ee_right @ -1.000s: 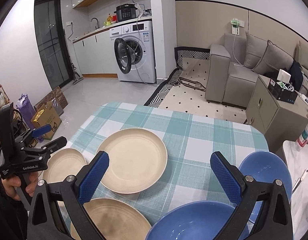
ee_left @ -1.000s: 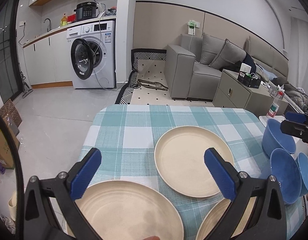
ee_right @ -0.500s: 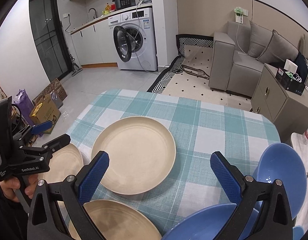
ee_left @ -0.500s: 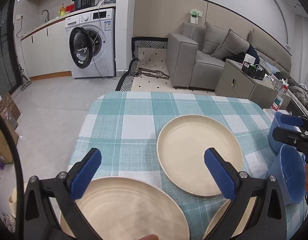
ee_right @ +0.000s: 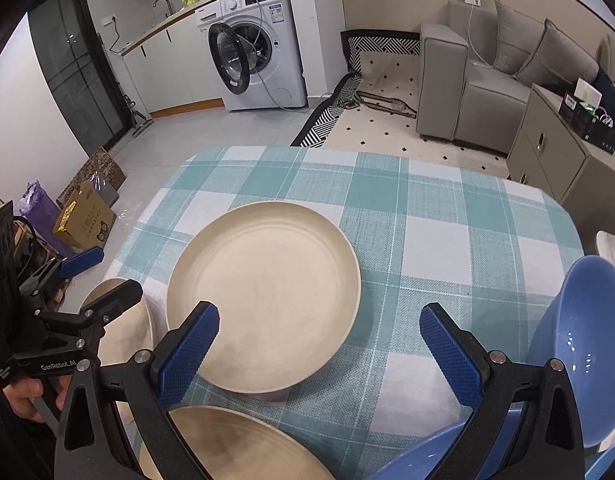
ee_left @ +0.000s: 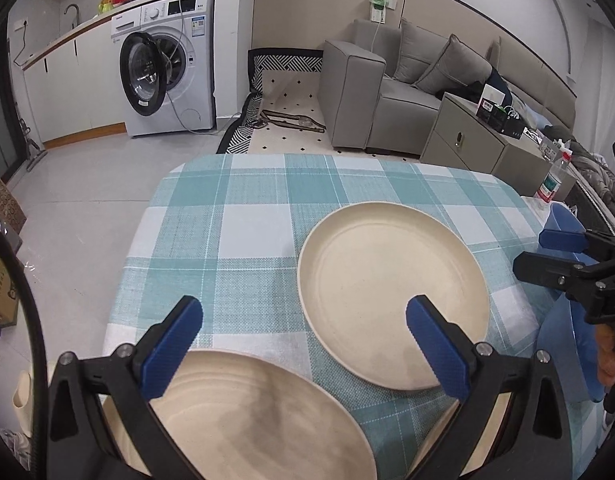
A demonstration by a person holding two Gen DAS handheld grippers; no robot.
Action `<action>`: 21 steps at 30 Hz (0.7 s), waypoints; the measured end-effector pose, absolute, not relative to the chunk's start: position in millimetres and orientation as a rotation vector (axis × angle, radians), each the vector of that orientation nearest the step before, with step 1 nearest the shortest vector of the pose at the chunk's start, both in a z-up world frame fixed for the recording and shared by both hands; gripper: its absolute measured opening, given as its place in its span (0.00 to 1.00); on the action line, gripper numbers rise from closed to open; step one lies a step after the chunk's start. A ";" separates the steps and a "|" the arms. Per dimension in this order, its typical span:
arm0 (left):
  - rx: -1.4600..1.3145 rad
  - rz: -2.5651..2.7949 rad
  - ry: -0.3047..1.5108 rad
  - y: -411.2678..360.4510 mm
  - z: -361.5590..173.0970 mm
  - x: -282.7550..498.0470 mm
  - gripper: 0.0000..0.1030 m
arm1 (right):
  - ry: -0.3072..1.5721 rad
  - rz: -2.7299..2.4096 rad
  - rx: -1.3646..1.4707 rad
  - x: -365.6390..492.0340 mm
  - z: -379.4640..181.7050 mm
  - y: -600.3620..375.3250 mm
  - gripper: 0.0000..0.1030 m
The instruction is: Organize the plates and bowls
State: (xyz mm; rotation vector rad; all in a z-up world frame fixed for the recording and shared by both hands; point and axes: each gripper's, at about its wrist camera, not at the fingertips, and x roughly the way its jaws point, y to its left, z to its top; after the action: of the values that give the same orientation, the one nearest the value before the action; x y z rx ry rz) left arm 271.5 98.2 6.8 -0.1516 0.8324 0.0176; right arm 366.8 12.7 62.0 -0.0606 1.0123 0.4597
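Jaws, left gripper (ee_left: 303, 336): spread wide, released, nothing between the blue ribbed pads (ee_left: 173, 346).
Jaws, right gripper (ee_right: 319, 344): likewise spread wide and released, gripping nothing.
Near left cream plate (ee_left: 251, 416): round, shallow, matte; lies directly below and just behind the left jaws, its far rim under the left pad.
Centre cream round plate (ee_left: 391, 292): flat on the cloth, ahead of the left jaws toward their right pad; in the right wrist view (ee_right: 263, 296) it lies ahead of the right jaws toward their left pad.
Third cream plate (ee_right: 231, 446): beneath the right gripper's left finger, only part showing.
Glossy blue bowls (ee_right: 583, 344): round, deep; one tilted just right of the right jaws, another's rim below them.
Teal-and-white checked tablecloth (ee_left: 243, 240): covers the table under all dishes.
Beyond both jaws: white front-loading washing machine (ee_left: 167, 68) with door open, grey fabric sofa (ee_left: 391, 92).
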 end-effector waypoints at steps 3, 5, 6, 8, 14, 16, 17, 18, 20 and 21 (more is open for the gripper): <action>-0.157 0.027 0.854 99.6 0.6 277.3 0.97 | 1.039 0.449 -0.067 371.2 55.3 15.6 0.98; -0.166 0.023 0.867 99.7 -2.5 280.4 0.96 | 1.064 0.450 -0.062 374.2 50.6 16.6 0.89; -0.167 0.022 0.872 99.3 -4.1 281.6 0.94 | 1.083 0.451 -0.061 376.3 46.9 17.6 0.86; -0.163 0.020 0.886 97.7 -6.8 284.0 0.88 | 1.118 0.452 -0.052 380.1 39.6 18.4 0.75; -0.149 0.019 0.919 93.3 -16.0 290.9 0.84 | 1.202 0.473 -0.028 387.3 20.4 20.7 0.61; -0.150 0.017 0.933 92.9 -19.3 293.3 0.76 | 1.206 0.466 -0.038 388.5 17.1 21.7 0.61; -0.149 0.016 0.945 92.7 -21.6 294.9 0.73 | 1.208 0.463 -0.040 389.3 16.6 22.2 0.61; -0.148 0.015 0.955 92.2 -23.7 296.4 0.72 | 1.211 0.464 -0.039 390.2 15.8 22.6 0.61; -0.137 0.018 0.969 90.5 -27.5 299.3 0.68 | 1.227 0.470 -0.037 392.2 13.7 23.8 0.61; -0.132 0.018 0.977 89.8 -29.5 300.5 0.66 | 1.232 0.471 -0.040 393.1 12.9 24.4 0.61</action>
State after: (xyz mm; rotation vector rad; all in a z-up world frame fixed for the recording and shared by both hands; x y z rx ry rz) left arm 300.5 89.8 -29.5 -0.1322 0.9769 0.0185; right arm 393.1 24.4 12.9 -0.0404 1.2317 0.4710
